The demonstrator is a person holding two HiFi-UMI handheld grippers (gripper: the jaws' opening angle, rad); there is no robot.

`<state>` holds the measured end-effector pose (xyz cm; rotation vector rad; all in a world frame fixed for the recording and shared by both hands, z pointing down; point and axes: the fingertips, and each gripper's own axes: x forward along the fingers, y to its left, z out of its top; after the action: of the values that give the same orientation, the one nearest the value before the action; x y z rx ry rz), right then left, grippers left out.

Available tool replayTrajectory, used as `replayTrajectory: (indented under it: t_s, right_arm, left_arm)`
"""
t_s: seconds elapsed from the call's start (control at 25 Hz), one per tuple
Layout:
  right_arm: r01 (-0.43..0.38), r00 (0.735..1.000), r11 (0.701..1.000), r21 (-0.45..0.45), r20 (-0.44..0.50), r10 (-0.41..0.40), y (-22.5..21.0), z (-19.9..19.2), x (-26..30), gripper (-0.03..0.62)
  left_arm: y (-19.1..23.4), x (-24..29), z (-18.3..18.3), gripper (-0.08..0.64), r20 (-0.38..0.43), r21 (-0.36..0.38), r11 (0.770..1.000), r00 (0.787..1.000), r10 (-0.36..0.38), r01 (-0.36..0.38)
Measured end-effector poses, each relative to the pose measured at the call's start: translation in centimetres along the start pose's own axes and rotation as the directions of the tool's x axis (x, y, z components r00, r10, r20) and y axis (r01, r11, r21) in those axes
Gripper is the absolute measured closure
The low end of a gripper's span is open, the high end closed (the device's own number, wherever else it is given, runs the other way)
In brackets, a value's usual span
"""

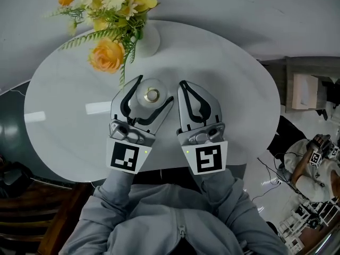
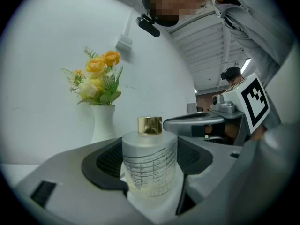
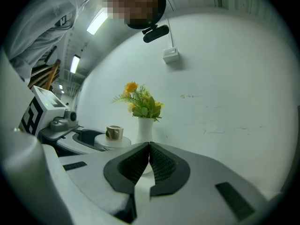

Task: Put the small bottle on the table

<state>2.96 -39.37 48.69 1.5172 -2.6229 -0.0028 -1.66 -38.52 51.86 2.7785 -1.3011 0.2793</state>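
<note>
Left hand-held gripper [image 1: 155,89] grips small bottle [image 2: 150,161] btwn jaws, upright; right hand-held gripper [image 3: 149,148] clenched, empty.

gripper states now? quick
Left gripper: closed on the small bottle, jaws on either side of it.
Right gripper: closed, nothing between the jaws.

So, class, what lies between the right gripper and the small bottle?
A jaw of the left gripper, shut on the small bottle; see head view.
</note>
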Motion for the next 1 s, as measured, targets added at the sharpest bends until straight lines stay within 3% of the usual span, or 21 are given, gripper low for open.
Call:
replayTrajectory:
  t_s: [0.6, 0.88, 1.0]
  right_arm:
    - [0.036, 0.998, 0.999, 0.017, -0.052, -0.035, -1.3, -4.8, 1.8, 0.566]
    - [0.044, 0.997, 0.998, 0.036, -0.07, -0.041, -1.7, -5.7, 2.5, 0.566]
    - [0.039, 0.997, 0.999, 0.038, -0.072, -0.037, -1.7, -5.8, 2.7, 0.565]
  left_arm:
    - [0.9, 4.0, -4.8, 0.229, -0.083, 0.082, 0.995, 0.995, -0.051, 0.057]
    - [1.2, 5.2, -5.6, 0.229, -0.105, 0.065, 0.997, 0.994, -0.04, 0.047]
    - [1.5, 5.6, -5.8, 0.229, -0.114, 0.023, 0.999, 0.993, -0.022, 0.025]
